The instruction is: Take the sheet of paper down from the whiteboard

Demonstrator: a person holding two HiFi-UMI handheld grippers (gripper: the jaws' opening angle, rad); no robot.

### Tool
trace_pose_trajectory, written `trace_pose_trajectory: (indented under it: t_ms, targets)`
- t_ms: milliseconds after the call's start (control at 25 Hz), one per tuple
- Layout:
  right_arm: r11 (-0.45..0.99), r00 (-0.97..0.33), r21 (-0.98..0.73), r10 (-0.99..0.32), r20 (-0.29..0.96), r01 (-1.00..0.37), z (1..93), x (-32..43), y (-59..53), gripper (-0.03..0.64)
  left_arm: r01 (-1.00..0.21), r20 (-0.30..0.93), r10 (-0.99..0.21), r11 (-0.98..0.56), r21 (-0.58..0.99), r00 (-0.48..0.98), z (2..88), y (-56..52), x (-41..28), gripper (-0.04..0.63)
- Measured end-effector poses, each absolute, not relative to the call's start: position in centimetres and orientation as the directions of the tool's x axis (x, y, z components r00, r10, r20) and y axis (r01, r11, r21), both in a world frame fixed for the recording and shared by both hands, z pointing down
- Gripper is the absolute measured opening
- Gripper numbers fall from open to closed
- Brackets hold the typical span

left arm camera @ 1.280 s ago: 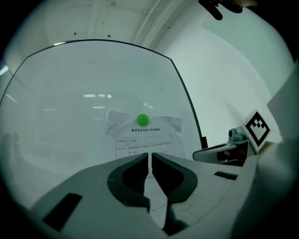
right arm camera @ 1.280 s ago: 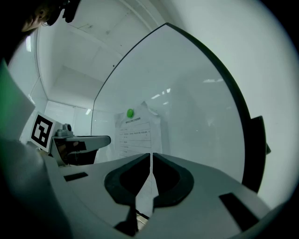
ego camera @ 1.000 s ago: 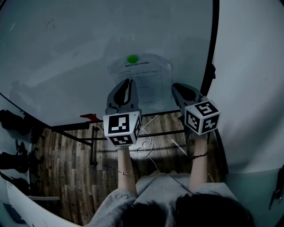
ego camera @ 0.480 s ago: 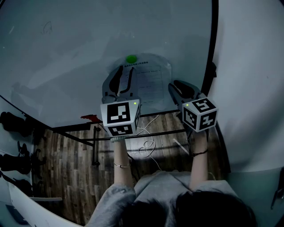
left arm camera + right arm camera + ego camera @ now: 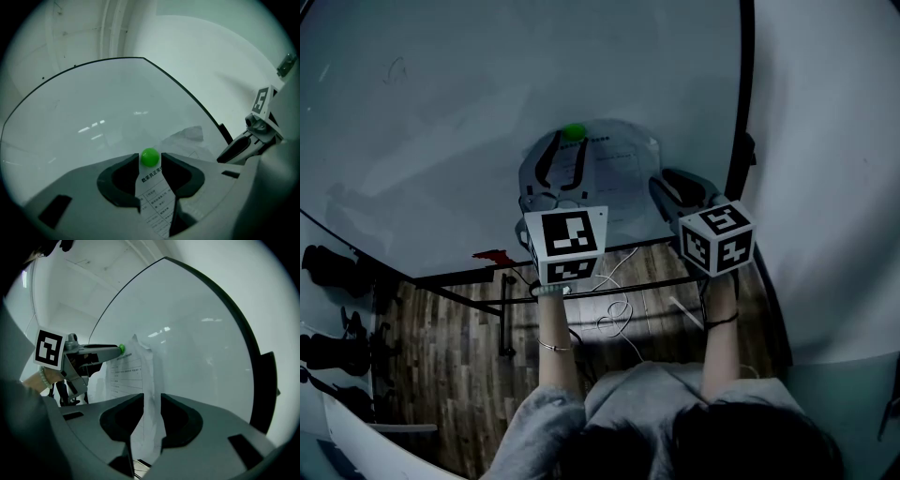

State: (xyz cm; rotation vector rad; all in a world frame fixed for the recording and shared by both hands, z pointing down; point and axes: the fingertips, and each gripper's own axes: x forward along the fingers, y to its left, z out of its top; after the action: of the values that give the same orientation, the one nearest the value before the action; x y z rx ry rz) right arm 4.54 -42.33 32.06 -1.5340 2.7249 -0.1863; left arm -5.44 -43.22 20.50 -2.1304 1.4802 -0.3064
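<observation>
A printed sheet of paper [image 5: 614,183] hangs on the whiteboard [image 5: 441,122], pinned at its top by a round green magnet [image 5: 573,132]. My left gripper [image 5: 565,142] is level with the magnet and its jaws are opening. The magnet [image 5: 150,157] sits between the fingertips of the left gripper [image 5: 151,161], with the sheet [image 5: 157,206] below it. My right gripper [image 5: 661,183] is at the sheet's right edge. There the lifted edge of the sheet [image 5: 149,413] runs through the gap in my right gripper [image 5: 152,397], and the pads do not visibly press it.
The whiteboard's black frame [image 5: 741,112] runs down the right, with a white wall [image 5: 825,187] beyond it. Below the board are black stand bars [image 5: 609,281], a red object [image 5: 492,255] and white cables [image 5: 614,314] on a wooden floor.
My left gripper rose up the sheet to the green magnet, rolled a little, and its jaws went from shut to spread on either side of the magnet. The right gripper stayed put.
</observation>
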Motion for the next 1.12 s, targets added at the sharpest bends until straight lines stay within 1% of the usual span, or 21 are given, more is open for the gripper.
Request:
trace_pose_trajectory:
  t_ms: [200,480,520,600,1120]
  targets:
    - [0.523,-0.53,-0.103,-0.846,0.063,-0.846,32.2,4.1,-42.7,0.091,-0.778,-0.111,-0.912,-0.268,-0.569,0.395,20.7,-43.7,-4.5,0.129]
    - [0.55,-0.556,-0.09,-0.827,0.083,-0.831,32.7,3.4,-43.1,0.089,-0.748,-0.133,-0.919,-0.212,-0.628,0.372,20.7,-43.9,-4.6,0.129]
    - [0.553,-0.559,-0.087,-0.824,0.089,-0.829,32.8,3.3,-43.1,0.079,-0.744,-0.137,-0.92,-0.202,-0.637,0.368,20.6,-43.9,-4.6,0.127]
    - [0.553,-0.558,-0.075,-0.824,0.099,-0.83,32.9,3.2,-43.2,0.016,-0.74,-0.141,-0.92,-0.195,-0.644,0.365,20.6,-43.9,-4.7,0.127]
    - [0.563,-0.571,-0.103,-0.814,0.103,-0.82,32.9,3.1,-43.2,0.003,-0.749,-0.145,-0.92,-0.195,-0.633,0.363,20.5,-44.0,-4.8,0.127]
